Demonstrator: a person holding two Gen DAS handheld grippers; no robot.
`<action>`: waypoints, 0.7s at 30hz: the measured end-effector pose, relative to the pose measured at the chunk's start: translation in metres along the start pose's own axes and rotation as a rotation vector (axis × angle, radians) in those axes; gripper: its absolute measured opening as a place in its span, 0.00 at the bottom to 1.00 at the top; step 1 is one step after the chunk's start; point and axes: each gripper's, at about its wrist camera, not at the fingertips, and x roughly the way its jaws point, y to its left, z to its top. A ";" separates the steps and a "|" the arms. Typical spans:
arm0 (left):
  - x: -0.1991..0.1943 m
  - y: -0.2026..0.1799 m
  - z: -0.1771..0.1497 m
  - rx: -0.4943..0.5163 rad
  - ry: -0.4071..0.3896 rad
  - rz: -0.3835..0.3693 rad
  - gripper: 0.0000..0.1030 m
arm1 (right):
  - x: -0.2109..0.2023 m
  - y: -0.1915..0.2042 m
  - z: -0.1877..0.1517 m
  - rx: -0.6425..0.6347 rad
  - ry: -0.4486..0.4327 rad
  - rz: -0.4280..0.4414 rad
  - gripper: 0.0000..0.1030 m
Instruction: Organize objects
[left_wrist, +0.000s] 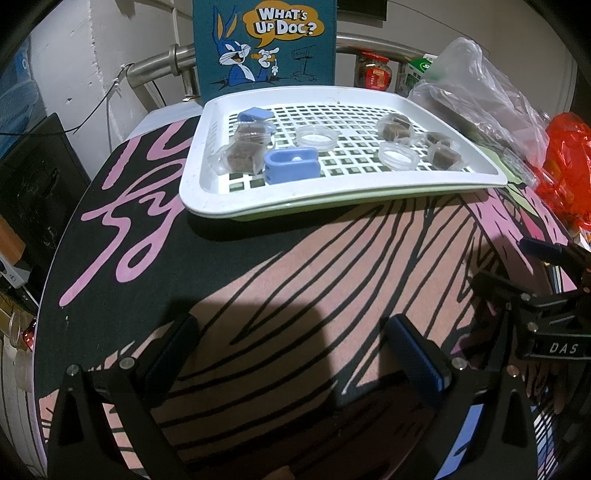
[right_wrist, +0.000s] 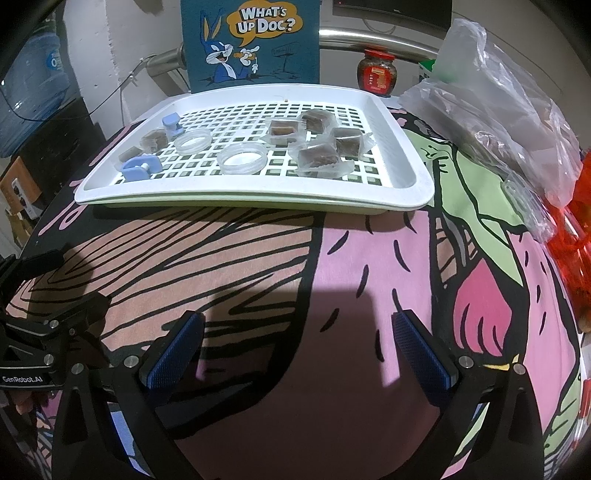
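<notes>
A white rough wall (left_wrist: 70, 55) with a steel rail (left_wrist: 162, 61) stands behind the cartoon-printed tabletop (right_wrist: 332, 277).

Bench: round bench (right_wrist: 332, 266) covered by a cartoon-print mat in pink, black and green.
Centre back: white perforated plastic tray (right_wrist: 413, 166) (left_wrist: 207, 147) stacked on a pale green tray.
Right edge: crumpled clear plastic bag (right_wrist: 517, 110), touching a red plastic bag (right_wrist: 576, 236).

Behind the table's cartoon-printed cloth (right_wrist: 332, 258) a blue Bugs Bunny sign (right_wrist: 251, 40) stands upright, with a red-lidded jar (right_wrist: 377, 72), a crumpled clear plastic bag (right_wrist: 498, 110) and a red plastic bag (left_wrist: 565, 166) off right.
</notes>
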 end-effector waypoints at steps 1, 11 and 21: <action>-0.001 0.000 -0.001 0.000 0.000 -0.001 1.00 | -0.001 0.001 -0.001 0.001 0.000 -0.001 1.00; -0.007 0.003 -0.010 -0.009 0.000 0.006 1.00 | -0.006 0.008 -0.008 -0.009 -0.001 0.002 1.00; -0.007 0.003 -0.010 -0.009 0.000 0.005 1.00 | -0.007 0.008 -0.010 -0.010 -0.002 0.003 1.00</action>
